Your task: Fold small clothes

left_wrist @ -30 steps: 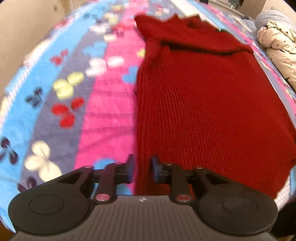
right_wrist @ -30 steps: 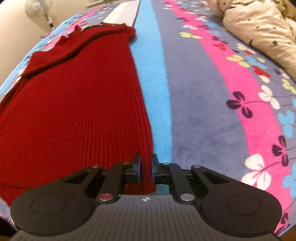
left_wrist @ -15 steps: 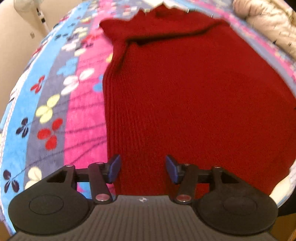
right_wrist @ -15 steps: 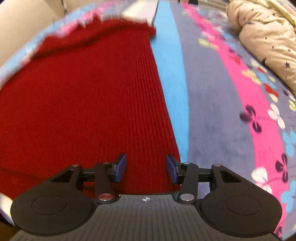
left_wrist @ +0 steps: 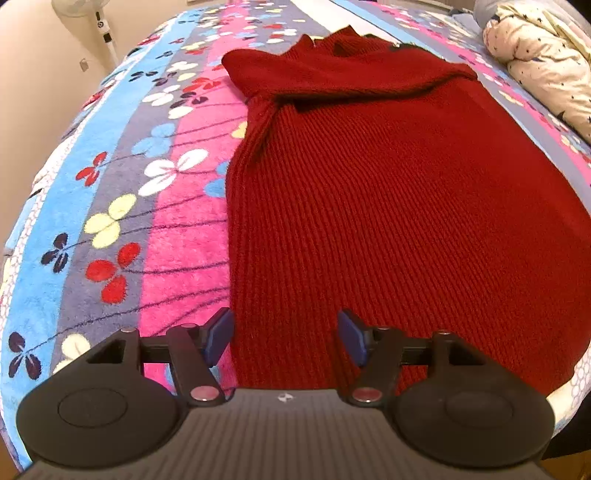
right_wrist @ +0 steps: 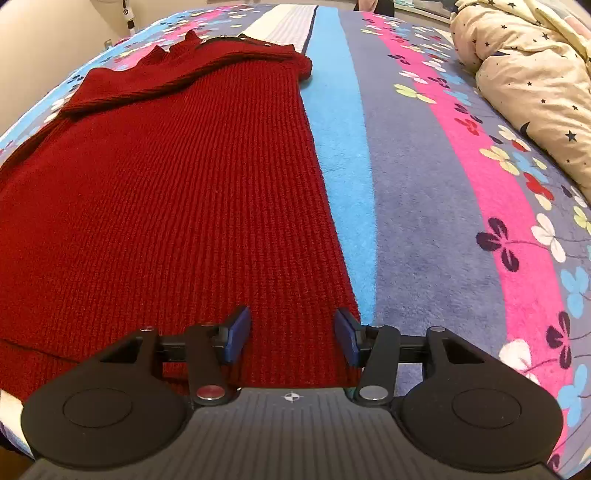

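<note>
I see the red knit sweater (left_wrist: 388, 206) flat on the striped floral blanket (left_wrist: 122, 206), neck at 12 o'clock. My left gripper (left_wrist: 284, 338) and right gripper (right_wrist: 291, 334) have just been opening; fingers apart above the hem, gripping nothing.

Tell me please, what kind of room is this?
Most likely a bedroom: a red sweater lies on a flowered blanket covering a bed, with a star-print quilt bunched alongside and a standing fan nearby.
</note>
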Tool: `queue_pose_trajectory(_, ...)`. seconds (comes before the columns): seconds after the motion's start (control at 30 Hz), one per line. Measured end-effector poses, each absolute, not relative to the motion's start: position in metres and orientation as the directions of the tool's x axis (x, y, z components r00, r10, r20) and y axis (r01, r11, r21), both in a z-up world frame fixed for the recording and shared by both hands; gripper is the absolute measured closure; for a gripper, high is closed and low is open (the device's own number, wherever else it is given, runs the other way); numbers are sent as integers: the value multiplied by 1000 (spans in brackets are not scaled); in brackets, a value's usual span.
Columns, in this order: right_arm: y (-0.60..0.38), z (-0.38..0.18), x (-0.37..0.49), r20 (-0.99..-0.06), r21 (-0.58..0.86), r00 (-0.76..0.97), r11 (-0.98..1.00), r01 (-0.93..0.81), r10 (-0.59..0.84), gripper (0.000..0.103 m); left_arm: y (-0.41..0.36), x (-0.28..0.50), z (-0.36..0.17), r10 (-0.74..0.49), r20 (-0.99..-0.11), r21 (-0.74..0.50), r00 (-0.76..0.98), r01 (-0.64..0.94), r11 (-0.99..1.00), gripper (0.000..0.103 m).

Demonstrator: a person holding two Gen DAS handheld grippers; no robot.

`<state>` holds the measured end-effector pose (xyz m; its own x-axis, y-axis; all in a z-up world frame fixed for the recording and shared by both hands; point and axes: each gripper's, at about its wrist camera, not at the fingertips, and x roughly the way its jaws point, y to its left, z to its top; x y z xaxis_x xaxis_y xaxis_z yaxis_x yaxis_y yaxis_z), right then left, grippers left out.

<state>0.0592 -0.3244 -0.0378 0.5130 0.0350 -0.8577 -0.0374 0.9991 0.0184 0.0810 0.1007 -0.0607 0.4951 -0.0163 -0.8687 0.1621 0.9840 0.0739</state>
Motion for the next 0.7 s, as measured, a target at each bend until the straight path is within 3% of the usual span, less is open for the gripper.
queue_pose_trajectory(0.7,-341,-18,61,-784,53,620,995,80,-8,50,102,86,-56,-25,-845,54,534,132,990,34)
